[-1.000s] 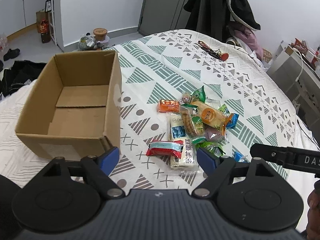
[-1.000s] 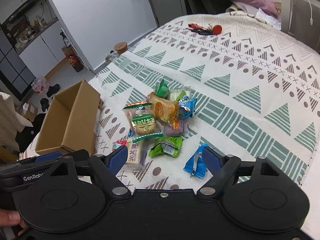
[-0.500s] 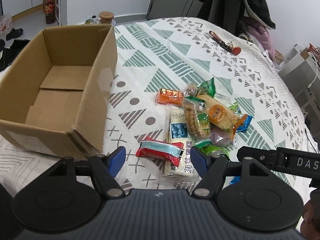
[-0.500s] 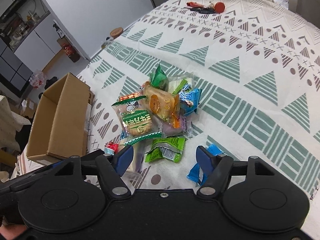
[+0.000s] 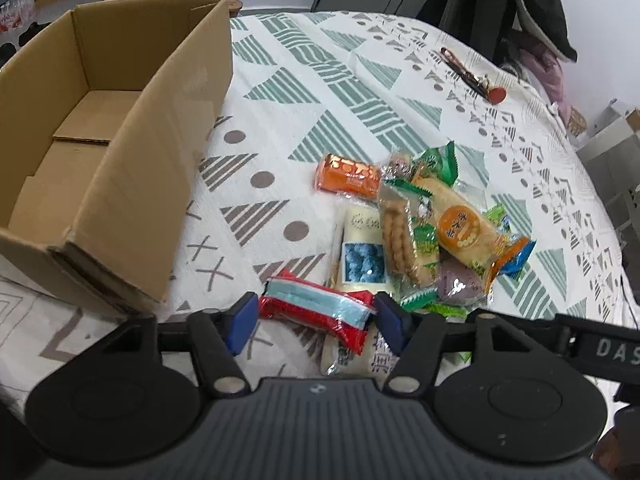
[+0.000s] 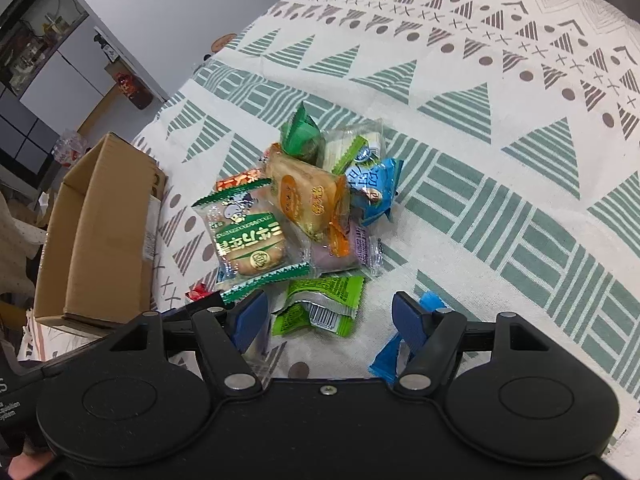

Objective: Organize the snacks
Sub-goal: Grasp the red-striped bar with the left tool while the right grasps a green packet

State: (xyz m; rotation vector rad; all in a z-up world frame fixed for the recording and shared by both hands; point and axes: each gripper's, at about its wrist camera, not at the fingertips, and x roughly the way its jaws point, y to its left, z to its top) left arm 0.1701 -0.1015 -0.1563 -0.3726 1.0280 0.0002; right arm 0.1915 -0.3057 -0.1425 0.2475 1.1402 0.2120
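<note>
A pile of wrapped snacks [image 5: 432, 224] lies on the patterned tablecloth, right of an open, empty cardboard box [image 5: 92, 152]. My left gripper [image 5: 316, 322] is open, its blue pads on either side of a red and light-blue packet [image 5: 316, 306]; I cannot tell whether they touch it. In the right wrist view the same pile [image 6: 288, 204] sits ahead, with the box [image 6: 100, 232] at the left. My right gripper [image 6: 330, 318] is open over a bright green packet [image 6: 324, 304]. A small blue packet [image 6: 388, 356] lies by its right finger.
A red key fob with keys [image 5: 480, 80] lies far back on the table. A dark coat [image 5: 500, 4] hangs on a chair behind it. The table edge drops off at the right [image 5: 616, 240]. Floor clutter and bottles [image 6: 132, 88] stand beyond the box.
Both grippers have moved forward and down toward the snacks. The left one now brackets the red packet and its jaws have narrowed. The right one has come over the green packet.
</note>
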